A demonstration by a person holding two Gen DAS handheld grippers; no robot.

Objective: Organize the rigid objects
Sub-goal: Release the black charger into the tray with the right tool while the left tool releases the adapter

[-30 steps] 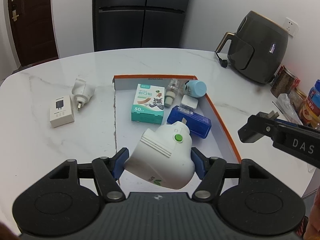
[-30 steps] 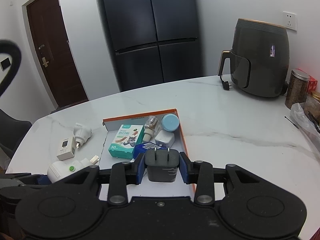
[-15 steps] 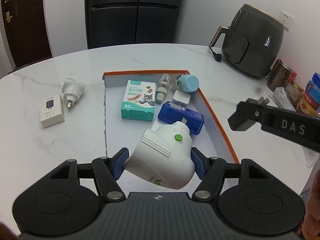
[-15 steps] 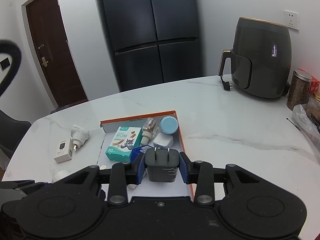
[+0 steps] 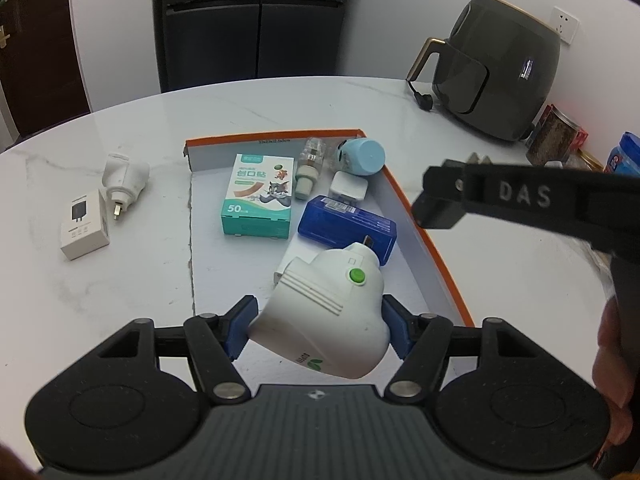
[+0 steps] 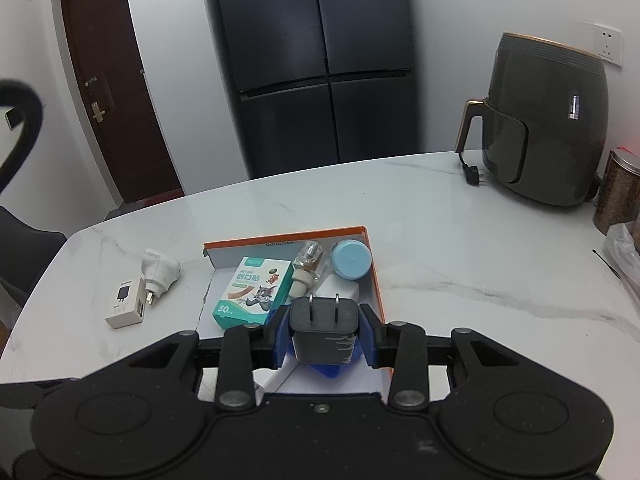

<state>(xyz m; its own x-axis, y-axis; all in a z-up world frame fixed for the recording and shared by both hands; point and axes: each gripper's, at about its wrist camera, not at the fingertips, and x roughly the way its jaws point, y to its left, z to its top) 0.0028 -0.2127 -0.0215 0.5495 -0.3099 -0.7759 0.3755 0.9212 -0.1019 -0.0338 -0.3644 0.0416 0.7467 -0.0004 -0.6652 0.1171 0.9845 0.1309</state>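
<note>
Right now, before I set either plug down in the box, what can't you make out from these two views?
- Blue case: near end hidden by the white plug-in in the left view; mostly behind the black charger in the right view.
- Left gripper: not identifiable in the right view.
- Tray near edge: covered by both gripper bodies.
- Label print on the plaster box: too small.

A home kitchen: a dark four-door fridge (image 6: 320, 60) stands at 12 o'clock behind the white marble table (image 6: 440, 216), an air fryer (image 6: 548, 128) and food jars (image 6: 620, 196) at 2 o'clock, a wooden door (image 6: 116, 92) at 10 o'clock.
</note>
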